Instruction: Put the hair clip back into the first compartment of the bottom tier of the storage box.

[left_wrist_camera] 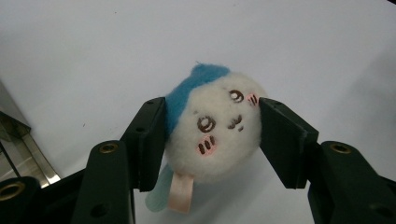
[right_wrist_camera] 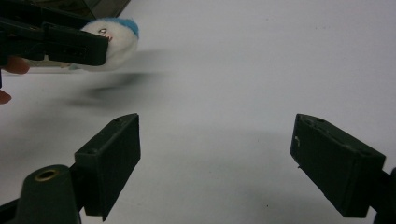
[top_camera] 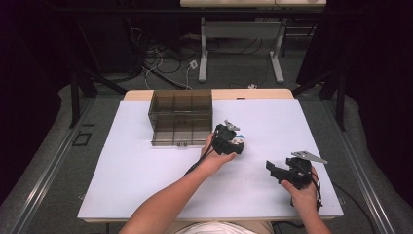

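Left gripper (left_wrist_camera: 212, 135): jaws pressed in on a small round plush toy (left_wrist_camera: 215, 133), one pad on each flank. Toy white, with a blue patch on top, a stitched face with pink cheeks, and a pale tag hanging below. In the left gripper view it sits at frame centre, between the two black jaws, over bare white surface. In the high view the same gripper (top_camera: 237, 141) lies just right of centre, the toy (top_camera: 238, 141) showing as a white-and-blue spot at its tip. In the right gripper view the toy (right_wrist_camera: 114, 42) appears at upper left, lifted clear of the surface, with a blurred shadow beneath it.

Left hand (top_camera: 216, 153): wrapped around the gripper body from below; forearm enters from the bottom centre of the high view and runs diagonally up and right. Cable trails down and left along the wrist.

Right gripper (right_wrist_camera: 217, 163): jaws spread wide, nothing between them, white surface showing through the gap. In the high view it (top_camera: 272, 168) sits at lower right, jaws pointing left, grey three-cornered plate on top.

Right hand (top_camera: 302, 187): grips the body from below; forearm rises from the bottom right edge.

Table (top_camera: 136, 165): white top, both grippers over its right half and well apart.

Box (top_camera: 181, 117): smoky transparent, divided into compartments, upper centre of the high view, just left of the left gripper.
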{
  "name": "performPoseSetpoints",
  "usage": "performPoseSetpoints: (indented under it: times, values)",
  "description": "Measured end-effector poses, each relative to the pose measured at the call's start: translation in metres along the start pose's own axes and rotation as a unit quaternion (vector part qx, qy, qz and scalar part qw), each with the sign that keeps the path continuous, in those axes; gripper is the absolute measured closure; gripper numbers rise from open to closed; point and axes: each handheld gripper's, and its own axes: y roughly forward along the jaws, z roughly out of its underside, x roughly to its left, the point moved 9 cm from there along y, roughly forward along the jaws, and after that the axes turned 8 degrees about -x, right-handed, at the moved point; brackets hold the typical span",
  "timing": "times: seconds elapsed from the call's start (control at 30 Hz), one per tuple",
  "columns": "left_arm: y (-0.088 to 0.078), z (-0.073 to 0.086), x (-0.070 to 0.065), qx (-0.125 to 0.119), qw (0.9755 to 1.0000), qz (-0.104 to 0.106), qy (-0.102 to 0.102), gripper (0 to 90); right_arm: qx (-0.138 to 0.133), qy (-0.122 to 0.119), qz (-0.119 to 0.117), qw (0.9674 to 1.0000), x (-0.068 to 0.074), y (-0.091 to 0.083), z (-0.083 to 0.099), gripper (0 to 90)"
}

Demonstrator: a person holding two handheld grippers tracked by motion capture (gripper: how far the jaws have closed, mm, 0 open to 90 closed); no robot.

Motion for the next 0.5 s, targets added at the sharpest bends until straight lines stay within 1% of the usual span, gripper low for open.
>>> performPoseSetpoints:
  times: [0.03,0.1,0.13,0.2,0.3,0.43,0.47,0.5]
  values:
    - [-0.0004,0.0009,0.0015,0.001,1.0000,-0.001,0.004,44.6,0.000,0.000,0.000,1.0000,-0.0001,0.0000,0.0001,15.6]
    - [-0.0003,0.0021,0.0013,0.001,1.0000,0.000,-0.001,44.6,0.001,0.000,-0.002,1.0000,0.0000,-0.0001,0.0003,15.6]
    - [-0.0006,0.0028,0.0017,0.003,1.0000,-0.001,0.000,44.5,-0.001,-0.002,-0.002,1.0000,-0.0004,0.0005,0.0000,15.6]
    - [-0.0003,0.0036,0.0016,0.003,1.0000,-0.001,-0.001,44.5,0.006,0.001,-0.004,1.0000,-0.0001,-0.0002,0.0009,15.7]
    - [0.0002,0.0036,0.0007,0.001,1.0000,0.000,-0.002,44.5,0.005,0.007,-0.004,1.0000,-0.0002,0.0009,0.0013,15.8]
    - [-0.0004,0.0023,-0.0016,-0.003,1.0000,0.004,0.004,44.5,0.007,0.013,-0.006,0.9999,0.0000,0.0008,0.0016,15.8]
    - [-0.0007,0.0020,-0.0033,-0.005,1.0000,0.005,0.001,44.4,0.007,0.013,-0.006,0.9999,0.0000,0.0008,0.0015,15.8]
    - [-0.0010,0.0015,-0.0033,-0.007,0.9999,0.006,0.005,44.4,0.007,0.014,-0.006,0.9999,-0.0001,0.0006,0.0015,15.8]
